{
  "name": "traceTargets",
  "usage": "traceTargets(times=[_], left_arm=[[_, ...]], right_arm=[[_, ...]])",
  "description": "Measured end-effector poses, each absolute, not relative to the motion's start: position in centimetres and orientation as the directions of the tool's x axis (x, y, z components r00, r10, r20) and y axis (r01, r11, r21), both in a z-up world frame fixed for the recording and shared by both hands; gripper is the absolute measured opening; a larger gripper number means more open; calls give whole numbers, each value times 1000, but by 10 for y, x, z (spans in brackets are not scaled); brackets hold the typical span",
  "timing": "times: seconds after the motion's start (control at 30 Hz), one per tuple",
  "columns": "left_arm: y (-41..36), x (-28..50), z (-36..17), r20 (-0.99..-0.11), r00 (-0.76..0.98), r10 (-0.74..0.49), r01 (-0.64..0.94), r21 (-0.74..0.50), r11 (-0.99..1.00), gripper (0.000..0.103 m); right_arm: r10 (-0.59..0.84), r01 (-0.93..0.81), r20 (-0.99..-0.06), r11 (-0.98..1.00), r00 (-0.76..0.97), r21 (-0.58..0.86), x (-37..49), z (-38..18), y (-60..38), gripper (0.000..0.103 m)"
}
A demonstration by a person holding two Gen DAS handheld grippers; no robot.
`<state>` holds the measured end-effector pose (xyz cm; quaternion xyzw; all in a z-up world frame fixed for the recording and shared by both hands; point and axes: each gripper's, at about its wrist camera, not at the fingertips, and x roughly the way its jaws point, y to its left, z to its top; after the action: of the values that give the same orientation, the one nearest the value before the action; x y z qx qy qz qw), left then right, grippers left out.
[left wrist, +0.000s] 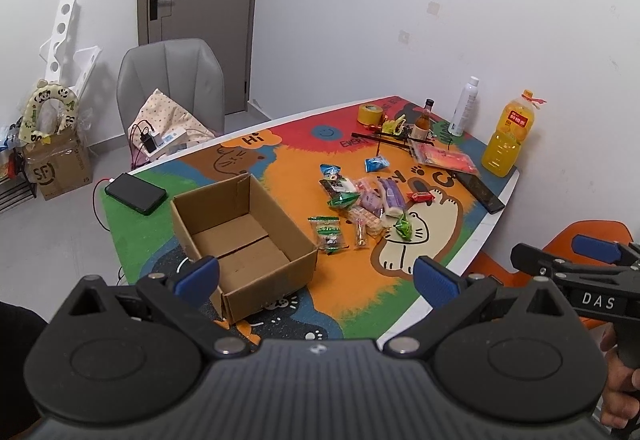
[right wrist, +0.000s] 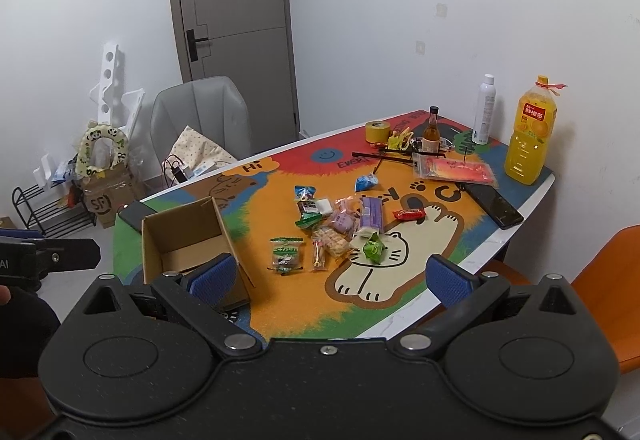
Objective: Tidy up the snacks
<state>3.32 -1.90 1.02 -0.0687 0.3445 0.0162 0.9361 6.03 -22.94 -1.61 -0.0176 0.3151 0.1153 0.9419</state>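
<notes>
An open, empty cardboard box (left wrist: 240,236) stands on the colourful cat mat (left wrist: 280,168); it also shows in the right wrist view (right wrist: 188,240). A pile of several wrapped snacks (left wrist: 360,204) lies to the right of the box, also seen in the right wrist view (right wrist: 340,228). A green-and-white packet (left wrist: 329,234) lies nearest the box. My left gripper (left wrist: 316,278) is open and empty, held above the box's near corner. My right gripper (right wrist: 330,278) is open and empty, held above the mat's near edge, short of the snacks.
A black phone (left wrist: 135,193) lies left of the box, another phone (left wrist: 480,192) at the right edge. An orange juice bottle (left wrist: 508,132), a white spray can (left wrist: 464,106), a tape roll (left wrist: 370,114) and a small brown bottle (left wrist: 424,120) stand at the back. A grey chair (left wrist: 172,80) and an orange chair (right wrist: 604,280) flank the table.
</notes>
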Motion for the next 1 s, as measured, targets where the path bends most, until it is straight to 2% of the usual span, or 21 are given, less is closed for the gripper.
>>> traceTargets(times=[1.0], left_arm=[[-16, 36, 13, -636, 771, -29, -49, -104, 993, 103]], right_arm=[[206, -208, -585, 976, 785, 64, 64, -15, -230, 103]])
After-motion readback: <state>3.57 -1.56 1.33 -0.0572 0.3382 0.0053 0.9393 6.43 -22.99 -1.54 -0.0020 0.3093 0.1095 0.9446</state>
